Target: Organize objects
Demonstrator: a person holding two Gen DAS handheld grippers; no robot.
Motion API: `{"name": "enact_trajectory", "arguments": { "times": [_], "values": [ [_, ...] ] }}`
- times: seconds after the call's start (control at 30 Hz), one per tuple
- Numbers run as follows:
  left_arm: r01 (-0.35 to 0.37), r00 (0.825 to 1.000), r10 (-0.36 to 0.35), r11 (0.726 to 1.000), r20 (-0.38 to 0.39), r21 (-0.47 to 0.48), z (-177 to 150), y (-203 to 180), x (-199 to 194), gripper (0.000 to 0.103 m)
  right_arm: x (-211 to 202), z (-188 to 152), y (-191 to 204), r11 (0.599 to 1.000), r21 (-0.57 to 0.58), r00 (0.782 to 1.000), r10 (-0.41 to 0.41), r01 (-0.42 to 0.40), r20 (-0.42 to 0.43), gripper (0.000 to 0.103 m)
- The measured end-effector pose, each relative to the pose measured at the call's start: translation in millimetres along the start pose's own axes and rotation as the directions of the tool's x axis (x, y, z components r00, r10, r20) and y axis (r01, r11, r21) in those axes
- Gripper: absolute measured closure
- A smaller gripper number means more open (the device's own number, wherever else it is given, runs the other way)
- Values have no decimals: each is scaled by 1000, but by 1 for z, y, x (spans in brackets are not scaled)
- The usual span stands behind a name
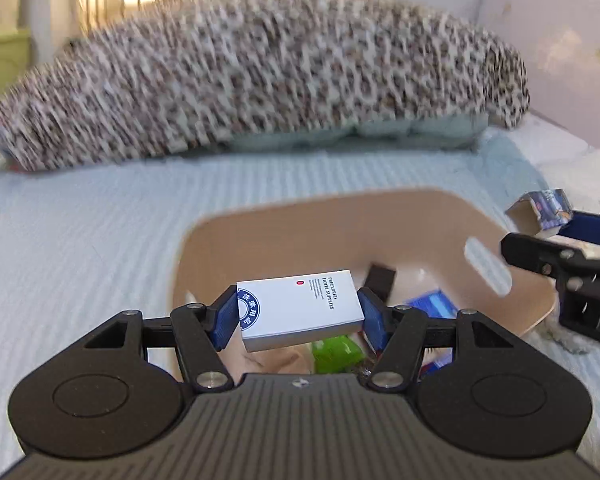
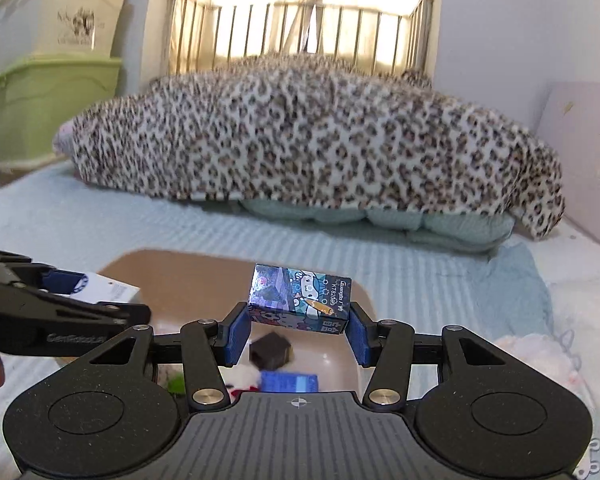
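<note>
A: Two grippers, each gripping a box. The left gripper [image 1: 298, 312] has its blue pads [image 1: 226, 316] pressed on the short ends of a white hotel-supplies box [image 1: 300, 308], jaws about half spread to span its length.

B: And the right?

A: The right gripper [image 2: 298, 326] is clamped the same way on a blue cartoon-printed box [image 2: 300, 298], pads on both ends, jaws at a middling width.

B: Where are the boxes?

A: Both are held in the air over a tan plastic bin [image 1: 300, 224] that sits on the pale blue bedspread [image 1: 80, 232]. The white box is near the bin's left rim, the cartoon box toward its right side.

B: How do they lie?

A: Each has its long axis running left to right between the pads. The white box is tilted, its printed top face toward the camera.

B: What's unclear?

A: The bin's contents: a dark cube [image 2: 270, 350], a flat blue packet [image 2: 290, 382] and something green [image 1: 336, 354] are partly hidden behind the grippers. The leopard-print blanket [image 1: 260, 72] is blurred in the left view.
</note>
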State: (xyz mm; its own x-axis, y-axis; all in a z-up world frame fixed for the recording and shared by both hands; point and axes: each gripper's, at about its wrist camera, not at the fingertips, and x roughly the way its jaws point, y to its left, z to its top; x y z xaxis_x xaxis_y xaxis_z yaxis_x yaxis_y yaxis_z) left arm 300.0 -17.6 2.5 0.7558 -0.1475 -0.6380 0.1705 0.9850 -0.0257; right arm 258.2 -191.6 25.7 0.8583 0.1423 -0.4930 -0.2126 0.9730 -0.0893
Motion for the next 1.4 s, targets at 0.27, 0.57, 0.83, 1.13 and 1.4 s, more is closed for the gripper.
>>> {"name": "enact_trajectory", "arguments": {
  "times": [0.27, 0.57, 0.83, 1.13, 1.4],
  "values": [
    [-24, 993, 25, 1000, -114, 12, -6, 1, 34, 39, 45, -13, 9, 1000, 4, 988, 7, -7, -153, 55],
    [-34, 997, 37, 999, -73, 41, -17, -6, -6, 16, 4, -16, 9, 1000, 12, 995, -5, 6, -101, 22],
    [-39, 997, 40, 999, -63, 15, -29, -12, -75, 15, -64, -21, 10, 999, 40, 996, 4, 0, -89, 6],
    [-44, 999, 45, 998, -30, 35, -57, -22, -154, 15, -141, -35, 23, 1000, 29, 996, -2, 5, -94, 0],
    [-20, 1000, 20, 999, -13, 28, -80, -26, -201, 15, -190, -45, 38, 1000, 27, 996, 6, -4, -84, 0]
  ]
}}
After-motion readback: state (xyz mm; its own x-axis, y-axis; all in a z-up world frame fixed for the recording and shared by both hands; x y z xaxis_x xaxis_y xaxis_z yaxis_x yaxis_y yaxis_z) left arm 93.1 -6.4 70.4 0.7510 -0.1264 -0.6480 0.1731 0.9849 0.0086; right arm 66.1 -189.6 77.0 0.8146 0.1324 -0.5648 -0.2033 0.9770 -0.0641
